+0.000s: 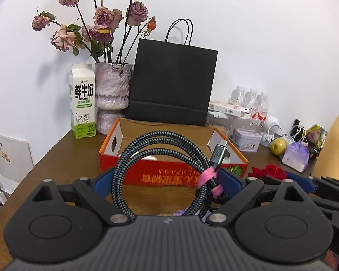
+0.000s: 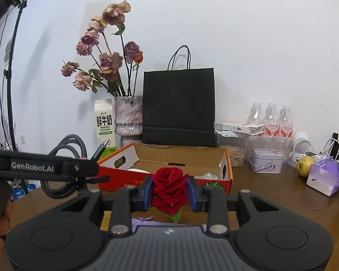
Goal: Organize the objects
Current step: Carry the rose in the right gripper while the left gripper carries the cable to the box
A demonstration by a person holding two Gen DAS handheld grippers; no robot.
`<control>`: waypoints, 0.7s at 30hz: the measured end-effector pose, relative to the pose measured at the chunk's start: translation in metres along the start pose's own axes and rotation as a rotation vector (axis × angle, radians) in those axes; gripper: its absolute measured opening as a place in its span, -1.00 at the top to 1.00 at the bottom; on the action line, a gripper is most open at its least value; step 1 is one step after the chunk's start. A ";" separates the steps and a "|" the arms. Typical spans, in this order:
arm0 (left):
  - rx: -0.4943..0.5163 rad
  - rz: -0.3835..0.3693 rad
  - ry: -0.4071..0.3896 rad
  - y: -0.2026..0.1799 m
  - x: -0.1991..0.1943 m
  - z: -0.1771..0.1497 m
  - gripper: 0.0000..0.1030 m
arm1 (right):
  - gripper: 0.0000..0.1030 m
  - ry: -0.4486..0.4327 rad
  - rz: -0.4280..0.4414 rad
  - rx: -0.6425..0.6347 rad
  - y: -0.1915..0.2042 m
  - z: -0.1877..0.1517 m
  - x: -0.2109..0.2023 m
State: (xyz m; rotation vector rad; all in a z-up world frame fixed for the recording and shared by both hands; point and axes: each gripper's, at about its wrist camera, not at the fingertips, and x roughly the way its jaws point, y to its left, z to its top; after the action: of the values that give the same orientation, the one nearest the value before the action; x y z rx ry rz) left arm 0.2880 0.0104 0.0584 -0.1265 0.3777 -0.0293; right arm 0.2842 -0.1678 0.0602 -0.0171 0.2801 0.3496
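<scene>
Right now my left claw (image 1: pixel 167 178) is clamped on a coiled, grey-and-black braided charging cable (image 1: pixel 160 158), bound with a pink fabric tie (image 1: pixel 209 180); the blue pads press the coil from both sides, and its metal plug sticks up on the right. My right claw (image 2: pixel 169 190) is squeezed onto a red velvet artificial rose (image 2: pixel 169 185), its green leaf poking out below. Both claws hover side by side just in front of the open orange-and-red cardboard box (image 2: pixel 180 158), which sits on the brown wooden counter (image 1: pixel 63 164) with something white already lying inside.

Behind the box stand a black paper bag with cord handles (image 1: pixel 171 81), a mottled pink ceramic vase of dried roses (image 1: pixel 113 94) and a green-and-white milk carton (image 1: pixel 82 103). To the right lie clear water bottles (image 2: pixel 271 119), a small lilac tin (image 2: pixel 265 163), a yellow-green apple (image 2: pixel 305 162) and a crumpled purple packet (image 2: pixel 325 177).

I judge the cable is the riskier load: only the loop's edges are pinched, so the coil could twist or slip free as I carry it over the box wall, or the plug could catch the rim. The soft rose could crush, or tip out on its stem.

Both hands hold their tools level, pointed forward at the box, the left slightly ahead and beside the right.
</scene>
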 end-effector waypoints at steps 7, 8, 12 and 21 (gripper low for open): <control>-0.025 0.011 -0.021 -0.001 0.019 0.015 -0.86 | 0.41 -0.005 -0.003 -0.017 -0.003 0.012 0.019; -0.026 0.011 -0.025 -0.002 0.021 0.017 -0.86 | 0.41 -0.008 -0.003 -0.017 -0.004 0.013 0.023; -0.022 0.014 -0.036 -0.004 0.032 0.022 -0.86 | 0.41 -0.017 0.004 -0.008 -0.007 0.020 0.036; -0.034 0.026 -0.048 -0.002 0.056 0.034 -0.86 | 0.41 -0.027 0.013 -0.005 -0.013 0.030 0.063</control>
State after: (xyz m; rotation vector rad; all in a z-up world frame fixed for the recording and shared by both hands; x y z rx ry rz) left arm 0.3531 0.0094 0.0695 -0.1559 0.3318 0.0056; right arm 0.3536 -0.1566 0.0715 -0.0153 0.2531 0.3635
